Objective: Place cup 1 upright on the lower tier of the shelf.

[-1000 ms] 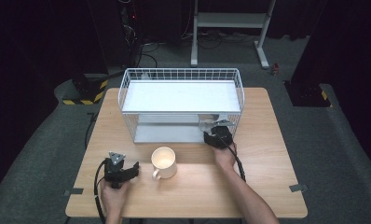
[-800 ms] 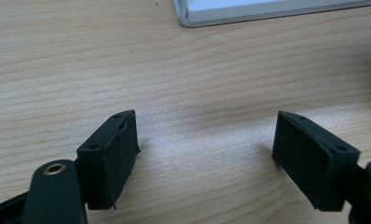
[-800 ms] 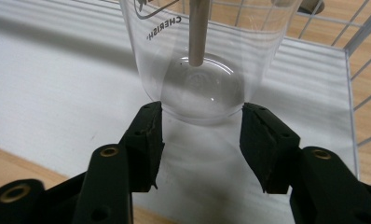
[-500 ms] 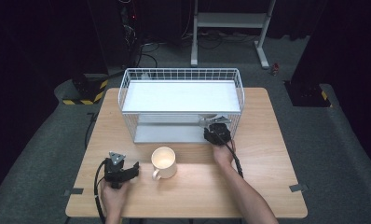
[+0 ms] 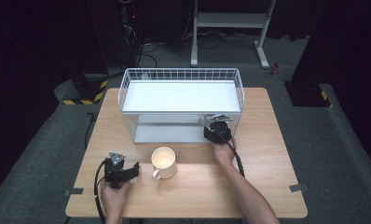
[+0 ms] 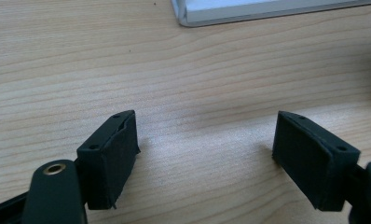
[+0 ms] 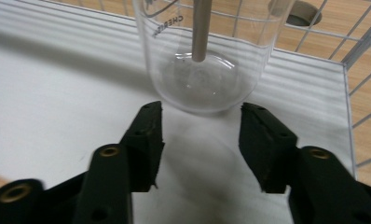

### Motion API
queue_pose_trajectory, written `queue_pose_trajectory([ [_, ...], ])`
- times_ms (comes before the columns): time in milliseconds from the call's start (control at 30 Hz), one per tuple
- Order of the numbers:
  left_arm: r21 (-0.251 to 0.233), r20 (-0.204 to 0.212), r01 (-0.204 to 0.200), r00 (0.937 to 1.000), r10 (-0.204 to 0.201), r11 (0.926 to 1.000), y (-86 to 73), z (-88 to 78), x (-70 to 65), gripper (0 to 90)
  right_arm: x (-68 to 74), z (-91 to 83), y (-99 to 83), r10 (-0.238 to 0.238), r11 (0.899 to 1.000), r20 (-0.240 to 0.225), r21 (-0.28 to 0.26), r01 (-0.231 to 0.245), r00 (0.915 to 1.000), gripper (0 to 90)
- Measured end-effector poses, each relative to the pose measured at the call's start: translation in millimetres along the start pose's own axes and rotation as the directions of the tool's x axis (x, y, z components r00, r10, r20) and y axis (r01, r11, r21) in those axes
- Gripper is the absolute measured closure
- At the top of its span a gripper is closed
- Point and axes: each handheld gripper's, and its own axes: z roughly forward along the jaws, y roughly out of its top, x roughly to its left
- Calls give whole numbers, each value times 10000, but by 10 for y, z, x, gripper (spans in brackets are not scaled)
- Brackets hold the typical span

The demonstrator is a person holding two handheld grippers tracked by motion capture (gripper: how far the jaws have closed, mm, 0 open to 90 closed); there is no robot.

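High view, left to right: a wooden desk w/ a person's two forearms coming in from the bottom edge. At the near left corner the left gripper sits low over the desk, held in one hand; in the left gripper view its jaws are spread wide w/ bare wood between them, nothing held. Just right of it stands a cream mug, upright, handle toward the near-left, apart from both grippers. Behind it, mid-desk, is a white wire rack w/ an upper shelf & a lower white shelf. At the rack's right front the right gripper reaches into the lower level. In the right gripper view a clear glass beaker stands upright on the white shelf, a thin rod inside it; the jaws have just been opening a little & stand spread just short of the beaker's base, w/o touching it, nothing between them.
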Motion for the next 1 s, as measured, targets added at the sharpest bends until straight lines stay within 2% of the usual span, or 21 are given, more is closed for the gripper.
queue_pose_trajectory([
  [67, 2, 2, -4, 10000, 4, 10000, 0, 0, 0, 224, -31, -46, -30, -10, 10000, -213, -98, 8, 9998, 441],
  [100, 0, 2, -2, 10000, 2, 10000, 0, 0, 0, 224, -16, -66, -42, 214, 9997, -307, -81, -217, 9993, 432],
  [133, 0, 2, -4, 10000, 4, 10000, 0, 0, 0, 224, -41, -79, -52, -41, 9998, -364, -186, 34, 9993, 415],
  [233, 1, 2, -5, 10000, 5, 10000, 0, 0, 0, 224, -41, -131, -54, -341, 9994, -421, -92, 337, 9985, 405],
  [333, 1, 2, -4, 10000, 4, 10000, 0, 0, 0, 224, -39, -183, -49, -285, 9996, -615, -92, 280, 9977, 396],
  [433, 1, 2, -3, 10000, 3, 10000, 0, 0, 0, 224, -36, -213, -58, -571, 9982, -730, -231, 555, 9957, 390],
  [467, 0, 0, -6, 10000, 6, 10000, 0, 0, 0, 224, -28, -225, -67, -361, 9992, -744, -185, 348, 9966, 383],
  [700, -1, 2, -2, 10000, 2, 10000, 0, 0, 0, 224, -36, -281, -92, -653, 9978, -982, -214, 635, 9930, 363],
  [767, 0, 1, -4, 10000, 4, 10000, 0, 0, 0, 224, -31, -306, -94, -432, 9990, -1126, -193, 413, 9927, 359],
  [867, 1, 2, -4, 10000, 4, 10000, 0, 0, 0, 224, -35, -333, -97, -656, 9977, -1127, -246, 632, 9915, 357],
  [1000, 2, 1, -4, 10000, 4, 10000, 0, 0, 0, 224, -46, -376, -106, -653, 9977, -1171, -239, 630, 9910, 351],
])
